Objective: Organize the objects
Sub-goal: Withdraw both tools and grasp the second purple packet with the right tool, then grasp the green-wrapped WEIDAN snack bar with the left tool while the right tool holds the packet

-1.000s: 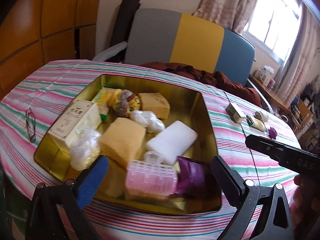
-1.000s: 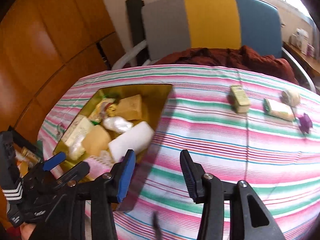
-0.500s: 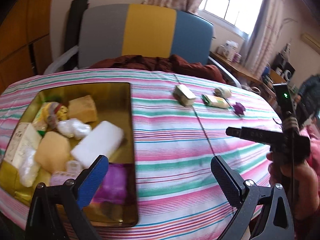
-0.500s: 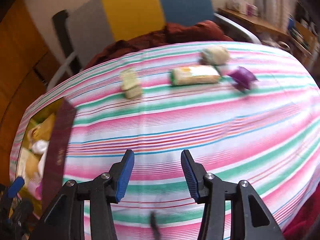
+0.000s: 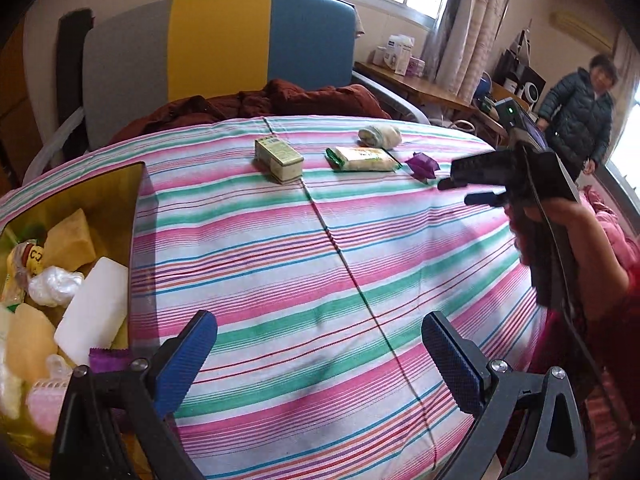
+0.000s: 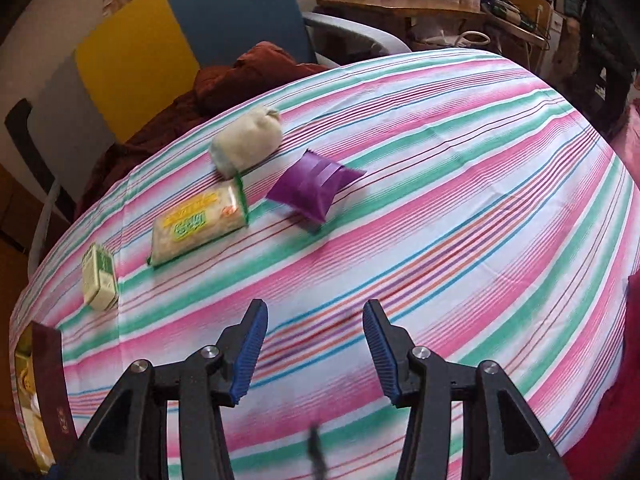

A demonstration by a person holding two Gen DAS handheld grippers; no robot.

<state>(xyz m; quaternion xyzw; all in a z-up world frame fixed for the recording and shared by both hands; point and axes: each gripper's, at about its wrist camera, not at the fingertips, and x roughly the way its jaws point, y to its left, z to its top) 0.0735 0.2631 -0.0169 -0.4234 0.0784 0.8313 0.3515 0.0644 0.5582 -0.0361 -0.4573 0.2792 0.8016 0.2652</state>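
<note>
**Four loose items on the striped cloth, both grippers empty**

Four small things lie near the far edge of the striped tablecloth (image 5: 320,240): a pale green box (image 6: 100,278), a clear snack packet (image 6: 200,226) with green ends, a cream cloth bundle (image 6: 247,142) just behind the packet, and a purple pouch (image 6: 314,190) just beside it. Print on the box and packet is too blurred to read.

Left gripper (image 5: 320,364) hangs over bare cloth, jaws spread wide with nothing between them. Right gripper (image 6: 314,350) points down at the cloth short of the purple pouch; its jaws are opening and nothing sits between them. In the left view only its dark fingers and the hand (image 5: 576,248) holding it show.

At the left edge a gold tin (image 5: 120,184) is cut off by the frame, its contents partly hidden: yellow sponges, a white block (image 5: 94,312), crumpled plastic and a pink ridged piece behind the gripper arm. A person in a dark jacket (image 5: 576,116) stands blurred at far right
</note>
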